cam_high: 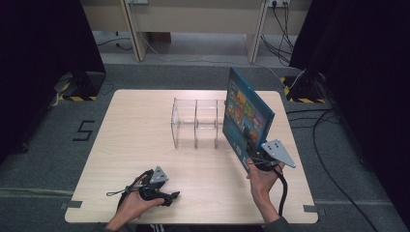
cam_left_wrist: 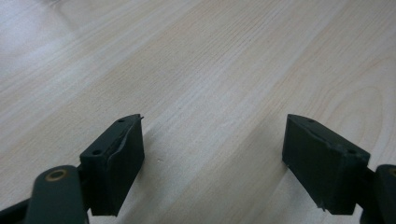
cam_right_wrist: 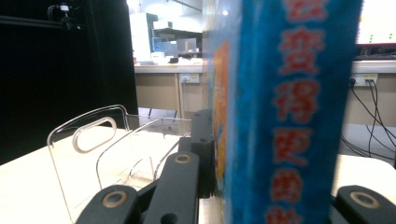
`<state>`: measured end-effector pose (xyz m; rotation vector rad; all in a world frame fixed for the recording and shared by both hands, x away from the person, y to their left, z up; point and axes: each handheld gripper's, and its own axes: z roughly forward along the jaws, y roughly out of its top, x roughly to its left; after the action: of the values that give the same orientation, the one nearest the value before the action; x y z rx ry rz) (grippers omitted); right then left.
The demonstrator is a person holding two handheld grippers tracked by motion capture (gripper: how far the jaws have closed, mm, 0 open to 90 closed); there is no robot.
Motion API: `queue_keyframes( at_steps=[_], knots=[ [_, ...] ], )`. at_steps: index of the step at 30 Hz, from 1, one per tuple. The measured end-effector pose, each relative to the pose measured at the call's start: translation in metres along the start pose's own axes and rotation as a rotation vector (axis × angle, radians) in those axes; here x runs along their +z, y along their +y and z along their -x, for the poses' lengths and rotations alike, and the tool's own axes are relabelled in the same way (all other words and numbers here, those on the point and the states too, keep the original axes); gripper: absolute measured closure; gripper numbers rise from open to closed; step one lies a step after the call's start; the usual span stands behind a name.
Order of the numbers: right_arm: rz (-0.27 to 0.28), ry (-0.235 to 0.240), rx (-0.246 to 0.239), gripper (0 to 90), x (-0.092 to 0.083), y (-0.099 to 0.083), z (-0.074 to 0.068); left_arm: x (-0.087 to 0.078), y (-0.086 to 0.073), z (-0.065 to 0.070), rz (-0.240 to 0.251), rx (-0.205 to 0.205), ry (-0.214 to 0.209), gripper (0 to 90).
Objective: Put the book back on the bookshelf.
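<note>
A blue book [cam_high: 246,116] with a colourful picture cover stands on edge, lifted above the table's right side, and my right gripper [cam_high: 254,162] is shut on its lower corner. In the right gripper view the book's blue spine [cam_right_wrist: 289,107] with red characters rises between the jaws of my right gripper [cam_right_wrist: 275,186]. A clear plastic rack [cam_high: 196,123] with upright dividers stands just left of the book, also seen as the rack [cam_right_wrist: 93,140]. My left gripper [cam_high: 174,195] rests low at the table's front left, held by a hand. My left gripper [cam_left_wrist: 212,158] stands open over bare wood.
The light wooden table [cam_high: 145,159] has free room left of the rack and along the front. Dark curtains flank both sides. Cables lie on the floor at the right, and desk legs stand beyond the far edge.
</note>
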<state>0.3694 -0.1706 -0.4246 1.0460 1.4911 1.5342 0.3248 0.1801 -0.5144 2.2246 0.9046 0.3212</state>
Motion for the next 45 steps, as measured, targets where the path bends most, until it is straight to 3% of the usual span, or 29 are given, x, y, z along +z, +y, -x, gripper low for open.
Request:
queue_keyframes(
  at_steps=[15, 45],
  knots=[
    [0.002, -0.058, 0.018, 83.2, 0.025, -0.007, -0.001, 0.000, 0.000, 0.000, -0.002, 0.003, 0.000, 20.0],
    [0.009, -0.107, -0.024, 83.2, 0.055, -0.019, -0.002, 0.000, 0.000, 0.001, -0.001, 0.010, 0.005, 19.9]
  ],
)
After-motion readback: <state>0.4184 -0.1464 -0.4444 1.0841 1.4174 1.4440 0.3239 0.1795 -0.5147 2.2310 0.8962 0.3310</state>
